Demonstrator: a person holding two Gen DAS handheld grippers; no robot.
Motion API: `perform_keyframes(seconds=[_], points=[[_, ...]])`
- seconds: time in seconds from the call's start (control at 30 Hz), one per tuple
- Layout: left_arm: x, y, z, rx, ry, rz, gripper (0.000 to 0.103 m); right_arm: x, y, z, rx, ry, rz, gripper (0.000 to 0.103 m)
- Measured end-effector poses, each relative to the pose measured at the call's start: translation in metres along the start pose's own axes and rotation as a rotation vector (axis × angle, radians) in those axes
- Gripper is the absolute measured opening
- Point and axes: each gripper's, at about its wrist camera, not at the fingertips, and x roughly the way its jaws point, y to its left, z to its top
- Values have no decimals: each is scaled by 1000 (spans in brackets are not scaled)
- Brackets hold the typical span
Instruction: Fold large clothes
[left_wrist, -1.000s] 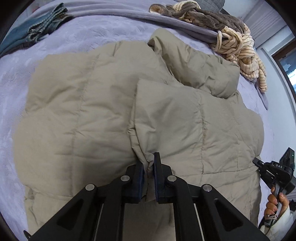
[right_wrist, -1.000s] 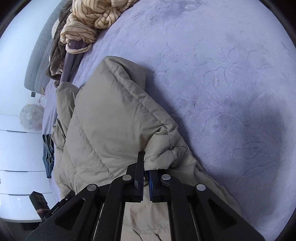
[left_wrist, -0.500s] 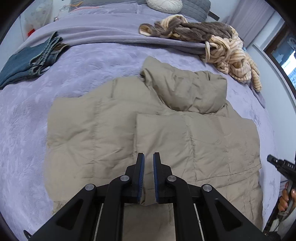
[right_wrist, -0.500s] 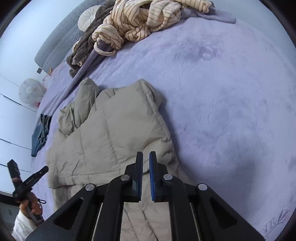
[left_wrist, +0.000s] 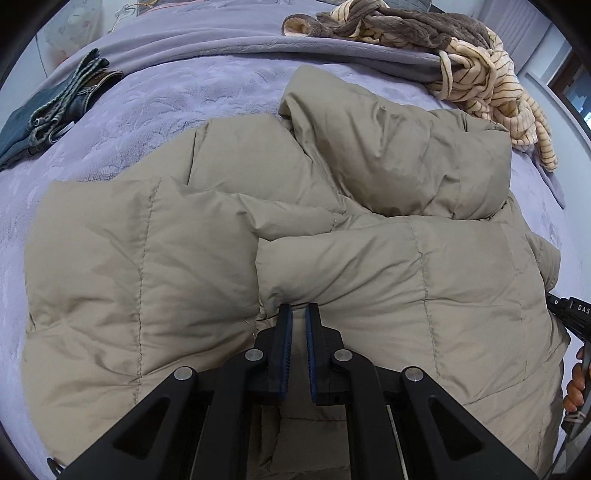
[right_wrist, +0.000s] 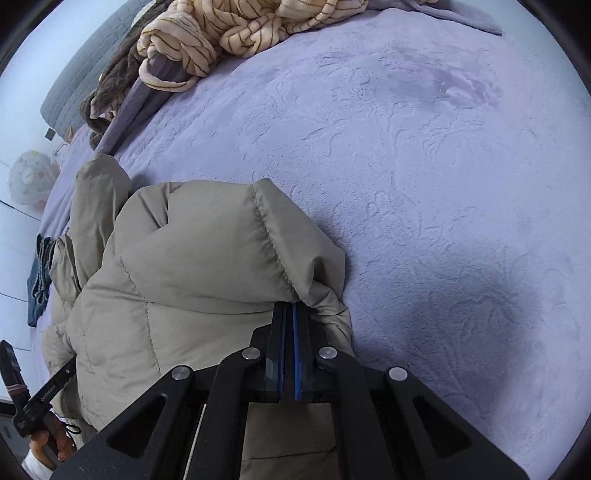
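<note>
Purple blanket (right_wrist: 424, 166) covers the bed, and a big tan puffy coat (left_wrist: 166, 277) lies spread on it. Right in front of the left gripper (left_wrist: 299, 314), whose jaws sit close together, is a coat fold. The right gripper (right_wrist: 289, 308) is closing, pinching the coat's cuff (right_wrist: 280, 243). Beyond both lie a striped robe (left_wrist: 491, 81) and jeans (left_wrist: 48, 114).

Lavender plush embossed bedspread (right_wrist: 424, 184) covers the bed. Grey quilted headboard (right_wrist: 70, 81) stands at 10 o'clock in the right view. White wall behind. Dark-framed window (left_wrist: 576, 92) at 2 o'clock, left view.
</note>
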Motion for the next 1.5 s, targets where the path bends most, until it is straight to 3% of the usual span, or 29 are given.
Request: perform_keyframes(seconds=[0.23, 0.43, 0.5, 0.57, 0.63, 0.73, 0.83, 0.87, 0.9, 0.93, 1.0, 1.17, 1.3, 1.33, 1.37, 1.5], points=[[-36, 6, -9, 32, -18, 47, 11, -41, 8, -15, -92, -21, -79, 6], [-62, 25, -36, 19, 21, 83, 11, -67, 7, -45, -130, 6, -142, 7], [-70, 29, -46, 7, 38, 94, 11, -75, 2, -55, -93, 34, -127, 13], [-79, 32, -57, 1, 48, 105, 11, -83, -5, -68, -41, 70, -97, 39], [-87, 32, -67, 4, 62, 110, 11, -90, -10, -82, -12, 94, -70, 50], [-99, 32, -83, 1, 69, 117, 11, -98, -12, -101, 1, 131, -50, 50], [-109, 33, -96, -15, 73, 115, 11, -105, -14, -118, 9, 156, -34, 58], [-112, 33, -100, -19, 74, 118, 20, -107, -14, -123, 12, 162, -24, 60], [-115, 33, -104, -23, 77, 125, 41, -110, -15, -126, 14, 168, -17, 60], [-118, 33, -108, -29, 76, 139, 101, -112, -15, -129, 14, 174, -11, 61], [-130, 31, -116, -33, 33, 169, 103, -116, -16, -133, 12, 183, -1, 64], [-140, 29, -132, -45, 61, 219, 103, -128, -17, -142, 7, 195, 39, 76], [-145, 30, -152, -91, 96, 217, 102, -134, -18, -152, 3, 219, 102, 83], [-145, 30, -157, -106, 108, 204, 102, -134, -19, -156, 6, 228, 118, 88], [-145, 30, -163, -125, 119, 202, 102, -134, -19, -159, 7, 234, 134, 103], [-152, 29, -190, -196, 138, 243, 102, -131, -17, -175, -10, 280, 189, 103]])
